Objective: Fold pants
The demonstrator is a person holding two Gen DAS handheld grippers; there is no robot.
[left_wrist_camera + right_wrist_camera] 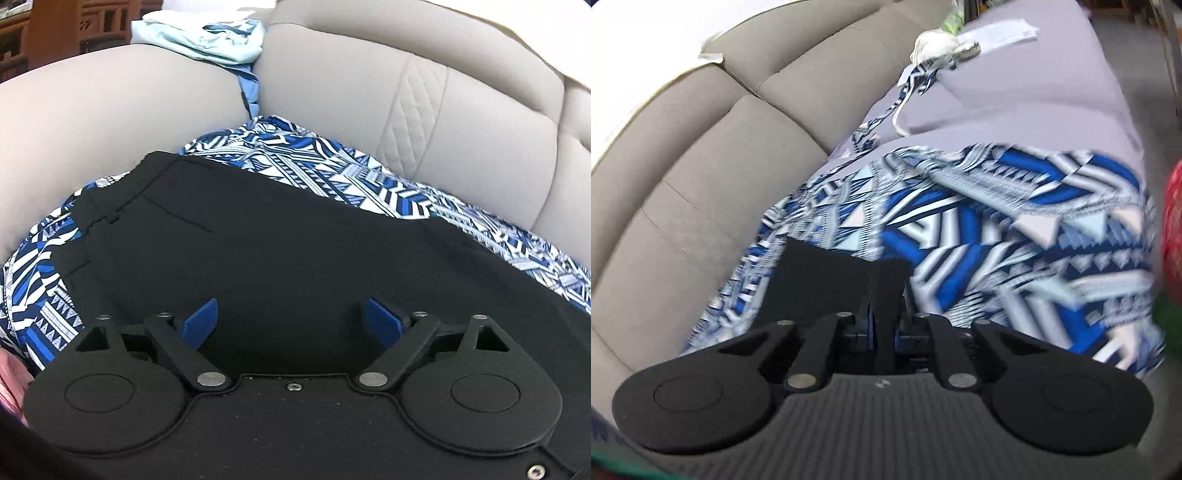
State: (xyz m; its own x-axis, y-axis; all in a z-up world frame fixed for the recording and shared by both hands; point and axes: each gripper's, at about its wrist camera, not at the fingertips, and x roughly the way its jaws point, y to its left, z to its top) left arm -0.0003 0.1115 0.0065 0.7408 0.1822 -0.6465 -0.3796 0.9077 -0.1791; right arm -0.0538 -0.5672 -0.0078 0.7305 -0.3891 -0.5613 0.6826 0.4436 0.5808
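Pants [295, 258], black, lie on a blue-and-white geometric-print cloth [351, 177] spread over a beige sofa [110, 110]; in the left wrist view the waistband with its belt loops sits at about 10 o'clock, and the long axis runs from there down toward 4 o'clock, past the frame edge; left gripper [291, 325] hovers directly over the mid-panel, blue fingers [199, 321] spread wide, nothing between them; right gripper [882, 325] is closed down on a black fold of the pants [827, 273], which rises toward 12 o'clock from the jaws; that view is motion-blurred, so how deep the bite goes is unclear; judgement: the right hand carries the leg end, the left is nearer the waist, so the fold should travel along the long axis toward the waistband.
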